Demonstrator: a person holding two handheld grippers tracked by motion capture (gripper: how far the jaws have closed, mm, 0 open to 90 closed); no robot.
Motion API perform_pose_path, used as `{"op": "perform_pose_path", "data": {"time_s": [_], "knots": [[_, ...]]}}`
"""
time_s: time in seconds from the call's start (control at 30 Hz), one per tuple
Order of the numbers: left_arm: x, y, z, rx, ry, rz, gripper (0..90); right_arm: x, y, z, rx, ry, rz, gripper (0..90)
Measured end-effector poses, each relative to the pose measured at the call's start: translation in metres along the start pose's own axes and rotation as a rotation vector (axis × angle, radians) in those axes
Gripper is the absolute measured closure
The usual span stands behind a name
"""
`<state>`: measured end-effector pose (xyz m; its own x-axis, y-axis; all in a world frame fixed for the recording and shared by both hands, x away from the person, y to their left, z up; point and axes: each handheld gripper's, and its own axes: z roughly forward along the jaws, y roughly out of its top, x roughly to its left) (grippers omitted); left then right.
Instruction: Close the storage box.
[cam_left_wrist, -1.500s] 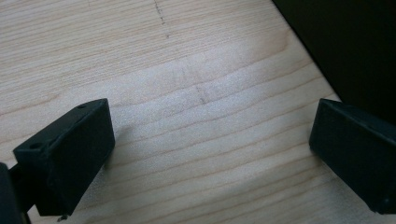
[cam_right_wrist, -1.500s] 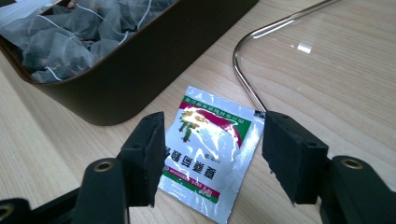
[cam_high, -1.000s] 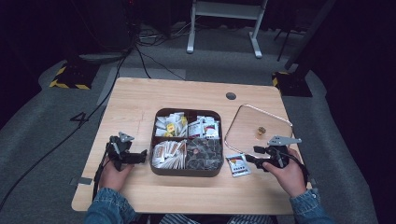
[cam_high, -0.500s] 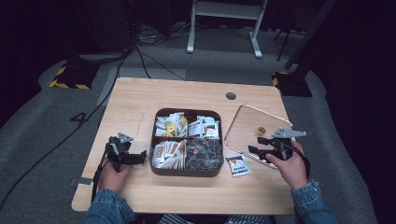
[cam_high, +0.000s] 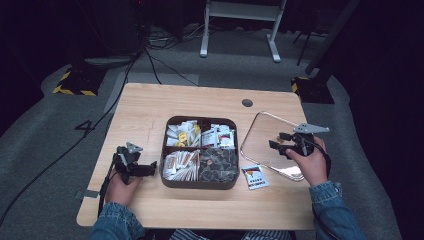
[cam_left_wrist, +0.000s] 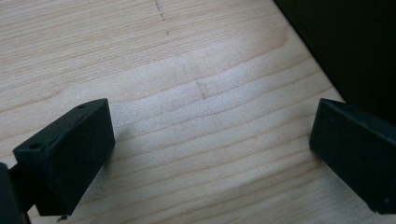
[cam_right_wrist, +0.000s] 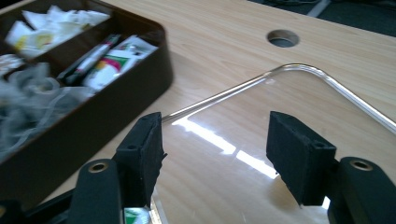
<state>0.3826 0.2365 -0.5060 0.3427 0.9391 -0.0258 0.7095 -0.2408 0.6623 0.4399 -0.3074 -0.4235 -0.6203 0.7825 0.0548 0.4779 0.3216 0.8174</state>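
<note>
**Right gripper poised over the clear lid**

The right gripper (cam_right_wrist: 215, 154) is hovering over the clear lid (cam_high: 265, 142), jaws standing apart with nothing between them. The lid is lying flat on the table (cam_high: 150, 105), just right of the brown tray (cam_high: 172, 182), under and ahead of the fingers (cam_right_wrist: 142, 149). It is a transparent panel with rounded corners and a raised rim, reflecting bright glare. A small packet (cam_high: 254, 176) is lying beside its near corner, possibly touching it. The left gripper (cam_high: 150, 169) is resting left of the tray, jaws released over bare wood.
</note>
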Motion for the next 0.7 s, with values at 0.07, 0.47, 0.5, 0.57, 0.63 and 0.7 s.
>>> {"op": "perform_pose_path", "data": {"time_s": [0.07,0.47,0.5,0.57,0.63,0.7], "knots": [[0.0,0.0,0.0,0.003,-0.001,0.0,0.4,-0.01,0.001,0.005,0.007,-0.027,0.007,37.4],[0.0,0.0,0.0,0.0,0.001,-0.002,0.4,-0.055,-0.014,0.034,0.103,-0.125,0.063,38.0],[0.0,0.0,0.0,-0.001,0.001,-0.002,0.4,-0.055,-0.014,0.034,0.103,-0.125,0.063,38.0],[0.0,0.0,0.0,0.0,0.001,-0.002,0.4,-0.058,-0.018,0.039,0.116,-0.126,0.065,38.1],[0.0,0.0,0.0,-0.001,0.0,-0.002,0.4,-0.059,-0.021,0.043,0.122,-0.121,0.069,38.1],[0.0,0.0,0.0,-0.001,0.0,-0.002,0.4,-0.06,-0.026,0.048,0.131,-0.119,0.069,38.9]]}}
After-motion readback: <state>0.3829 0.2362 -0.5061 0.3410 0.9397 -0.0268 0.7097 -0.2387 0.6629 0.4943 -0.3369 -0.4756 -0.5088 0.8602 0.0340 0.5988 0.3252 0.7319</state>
